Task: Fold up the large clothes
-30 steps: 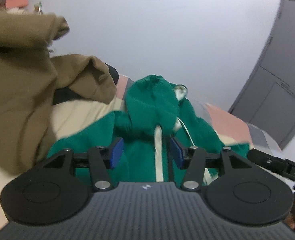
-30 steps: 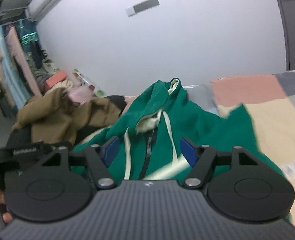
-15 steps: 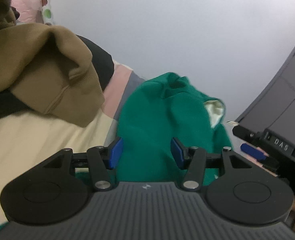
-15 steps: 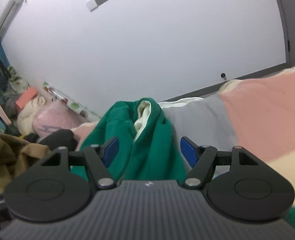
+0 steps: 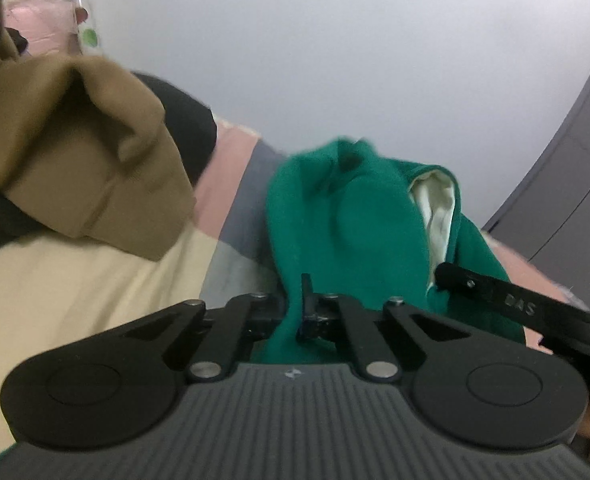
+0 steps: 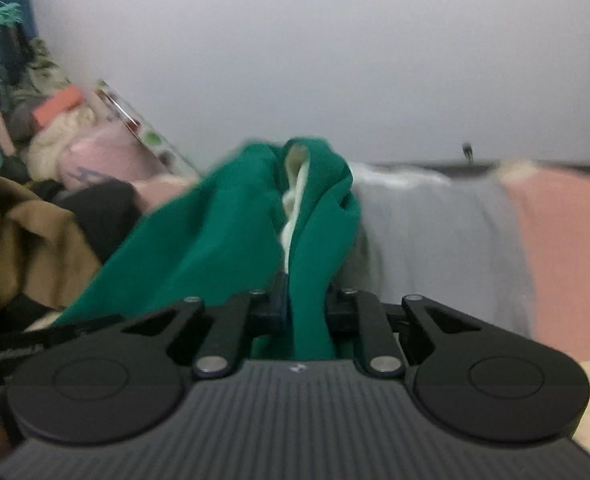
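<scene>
A: Green hoodie (image 5: 343, 216) is lying bunched on the patchwork bedspread (image 5: 75, 292), its cream lining (image 5: 435, 204) showing inside the hood opening.

B: What is sitting to its left?

A: A brown garment (image 5: 75, 160) is draped over something black, near the hoodie but apart from it.

B: How is the left gripper (image 5: 295, 308) doing?

A: Its 2 fingers are pinching together, nearly closed, with a fold of green fabric clamped between them.

B: And the right gripper (image 6: 305, 304)?

A: It is also squeezing a thicker ridge of the same hoodie (image 6: 223, 240), the jaws held slightly apart by cloth. The fabric is rising steeply from both grips toward the wall (image 6: 295, 60).
</scene>
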Motion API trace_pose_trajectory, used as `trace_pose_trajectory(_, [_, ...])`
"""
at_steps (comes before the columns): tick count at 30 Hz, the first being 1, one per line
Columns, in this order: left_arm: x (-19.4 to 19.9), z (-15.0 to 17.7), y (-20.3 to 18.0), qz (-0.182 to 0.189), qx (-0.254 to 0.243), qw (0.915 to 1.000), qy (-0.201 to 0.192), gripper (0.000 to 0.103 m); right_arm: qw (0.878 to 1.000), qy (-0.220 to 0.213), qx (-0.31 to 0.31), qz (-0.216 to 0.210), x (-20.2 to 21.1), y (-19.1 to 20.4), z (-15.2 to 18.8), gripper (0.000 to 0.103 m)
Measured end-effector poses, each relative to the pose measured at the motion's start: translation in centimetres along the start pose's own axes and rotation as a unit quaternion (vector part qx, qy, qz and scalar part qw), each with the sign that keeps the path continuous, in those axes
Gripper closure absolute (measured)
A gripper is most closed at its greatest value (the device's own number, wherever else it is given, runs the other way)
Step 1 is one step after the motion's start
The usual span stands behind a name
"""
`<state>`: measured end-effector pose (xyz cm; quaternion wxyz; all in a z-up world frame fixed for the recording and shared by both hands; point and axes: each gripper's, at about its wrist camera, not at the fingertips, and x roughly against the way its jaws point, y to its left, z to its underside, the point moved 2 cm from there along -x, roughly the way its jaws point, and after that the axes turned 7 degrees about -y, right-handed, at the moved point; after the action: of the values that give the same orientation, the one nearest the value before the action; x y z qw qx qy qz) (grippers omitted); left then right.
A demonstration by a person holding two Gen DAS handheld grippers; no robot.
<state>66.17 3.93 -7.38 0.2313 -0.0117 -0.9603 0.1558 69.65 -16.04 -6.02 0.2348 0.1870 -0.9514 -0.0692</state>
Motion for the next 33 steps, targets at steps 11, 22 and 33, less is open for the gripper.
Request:
trace_pose_trajectory(11, [14.5, 0.4, -2.5, 0.008, -0.045, 0.9982, -0.039, 0.1, 0.991, -0.11, 0.037, -0.062, 16.3, 3.2, -1.3, 0.089])
trace_pose_trajectory(22, [33.0, 9.7, -2.9, 0.038, -0.051, 0.9972, -0.039, 0.1, 0.984, -0.133, 0.075, -0.09, 34.0, 5.9, 7.2, 0.089])
trace_pose_trajectory(33, [39.2, 20.5, -2.0, 0.031, -0.038, 0.9988, -0.005, 0.098, 0.995, -0.059, 0.055, -0.059, 38.6, 5.9, 17.8, 0.086])
